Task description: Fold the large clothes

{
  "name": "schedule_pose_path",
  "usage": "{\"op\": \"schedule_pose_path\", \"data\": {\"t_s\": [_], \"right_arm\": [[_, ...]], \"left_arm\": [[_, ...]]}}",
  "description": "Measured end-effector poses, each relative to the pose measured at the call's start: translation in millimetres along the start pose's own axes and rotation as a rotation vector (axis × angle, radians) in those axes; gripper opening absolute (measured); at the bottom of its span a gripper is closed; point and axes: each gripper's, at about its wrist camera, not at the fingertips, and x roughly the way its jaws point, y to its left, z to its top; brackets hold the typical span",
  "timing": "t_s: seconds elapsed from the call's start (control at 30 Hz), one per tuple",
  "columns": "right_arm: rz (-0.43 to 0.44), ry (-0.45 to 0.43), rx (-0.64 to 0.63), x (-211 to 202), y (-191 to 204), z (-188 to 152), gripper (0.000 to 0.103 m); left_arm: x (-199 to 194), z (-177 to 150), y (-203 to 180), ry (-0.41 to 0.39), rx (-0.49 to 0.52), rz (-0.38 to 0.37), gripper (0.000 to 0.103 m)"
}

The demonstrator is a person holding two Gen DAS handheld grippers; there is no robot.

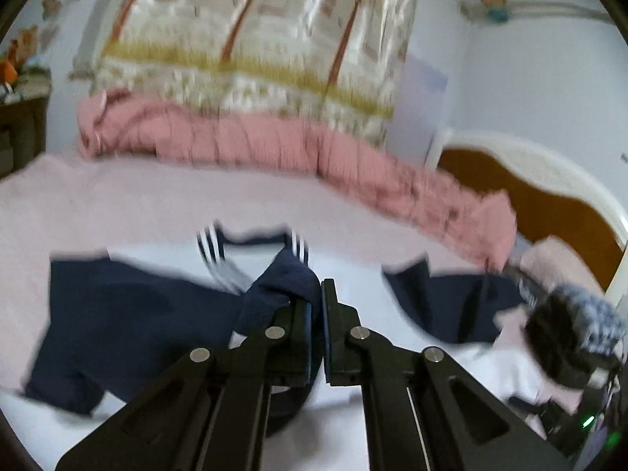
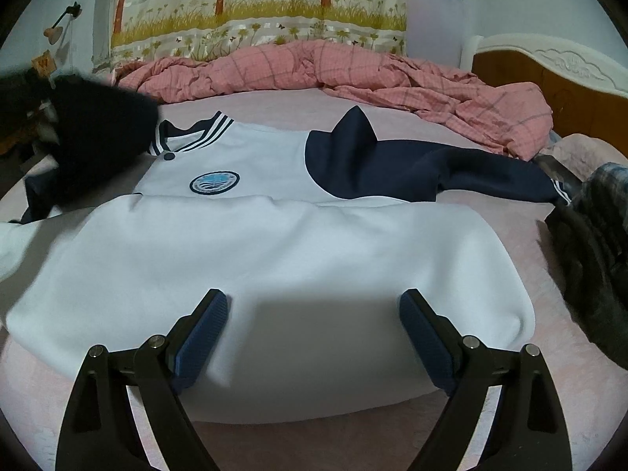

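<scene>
- Jacket (image 2: 274,259): white body, navy sleeves, lies flat on the pink bed sheet (image 2: 314,443), front side up, lower part folded up over the chest.
- Long axis runs near-to-far in the right wrist view: collar (image 2: 196,133) with navy-white stripes at the far end, folded edge nearest the camera.
- Right-hand navy sleeve (image 2: 451,172) stretches out sideways toward the picture's right, striped cuff (image 2: 559,192) at its tip; a peak of navy cloth stands up at the shoulder.
- Round badge (image 2: 214,182) on the chest, navy ring with pale blue centre; any lettering too small to read. Dark button just below the collar.
- Left gripper (image 1: 316,294): fingers nearly closed, pinching a bunch of navy sleeve cloth (image 1: 282,294) lifted off the bed; sleeve trails down to the left.
- Right gripper (image 2: 314,306): fingers spread wide, nothing between them, poised over the white folded part near its near edge.
- Left wrist view is motion-blurred; jacket edges and collar stripes smeared, details hard to make out.
- In the right wrist view a dark furry blob (image 2: 98,145) at left covers the collar's left end and that shoulder; cannot tell for sure what it is.
- Pink checked duvet (image 2: 353,78) bunched along the far side of the bed, patterned curtain (image 2: 255,8) behind.
- Dark clothing heap (image 2: 588,255) at right, cut off by the frame.
- Wooden headboard (image 2: 549,74) with white trim at far right.
</scene>
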Motion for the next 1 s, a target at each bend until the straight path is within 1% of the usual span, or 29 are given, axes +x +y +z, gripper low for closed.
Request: {"op": "schedule_pose_path", "data": {"t_s": [0.03, 0.07, 0.13, 0.17, 0.2, 0.23, 0.27, 0.3, 0.33, 0.4, 0.5, 0.57, 0.63, 0.7, 0.73, 0.77, 0.8, 0.83, 0.9, 0.93, 1.0], "right_arm": [[0.005, -0.001, 0.005, -1, -1, -1, 0.091], [0.012, -0.003, 0.01, -1, -2, -1, 0.091], [0.033, -0.007, 0.028, -2, -7, -1, 0.091], [0.035, -0.008, 0.033, -3, -8, -1, 0.091], [0.034, -0.011, 0.038, -4, -9, -1, 0.091], [0.03, -0.013, 0.039, -5, -9, -1, 0.091], [0.026, -0.014, 0.04, -5, -9, -1, 0.091], [0.024, -0.014, 0.041, -5, -9, -1, 0.091], [0.024, -0.013, 0.044, -6, -9, -1, 0.091], [0.017, -0.015, 0.054, -6, -11, -1, 0.091], [0.018, -0.025, 0.079, -9, -17, -1, 0.091], [0.014, -0.028, 0.09, -10, -19, -2, 0.091], [0.009, -0.031, 0.093, -11, -19, -1, 0.091], [0.011, -0.025, 0.078, -12, -20, 2, 0.09], [-0.026, -0.035, 0.072, -14, -24, 5, 0.09], [-0.057, -0.049, 0.081, -16, -30, 7, 0.09], [-0.078, -0.062, 0.088, -19, -36, 13, 0.089], [-0.094, -0.067, 0.076, -21, -40, 20, 0.087], [-0.147, -0.08, 0.033, -28, -42, 39, 0.083], [-0.14, -0.098, 0.031, -34, -43, 49, 0.083], [-0.084, -0.126, 0.058, -50, -46, 69, 0.083]], "left_arm": [[5, -9, 0, 0.034, 0.01, -0.014, 0.004], [6, -16, -1, 0.043, 0.023, -0.021, 0.004], [2, -22, -4, 0.061, 0.05, -0.005, 0.005], [0, -24, -7, 0.081, 0.064, -0.006, 0.014], [-1, -26, -10, 0.097, 0.076, -0.016, 0.034], [-7, -29, -11, 0.096, 0.098, 0.001, 0.048], [-11, -32, -14, 0.075, 0.123, 0.052, 0.078], [-18, -36, -13, 0.044, 0.144, 0.102, 0.089], [-24, -38, -10, 0.02, 0.158, 0.121, 0.089], [-31, -35, -5, 0.001, 0.169, 0.14, 0.089], [-41, -29, 9, -0.028, 0.117, 0.158, 0.09], [-51, -32, 22, -0.043, 0.093, 0.168, 0.09], [-57, -33, 33, -0.063, 0.114, 0.209, 0.091], [-57, -33, 45, -0.095, 0.104, 0.284, 0.093], [-51, -33, 52, -0.107, 0.084, 0.308, 0.093], [-43, -35, 60, -0.077, 0.059, 0.313, 0.093], [-35, -35, 68, -0.024, 0.031, 0.315, 0.09], [-35, -36, 74, -0.005, 0.011, 0.317, 0.089], [-52, -33, 78, -0.058, -0.004, 0.305, 0.089], [-63, -28, 78, -0.099, -0.002, 0.306, 0.09], [-80, -22, 77, -0.159, 0.012, 0.307, 0.093]]}}
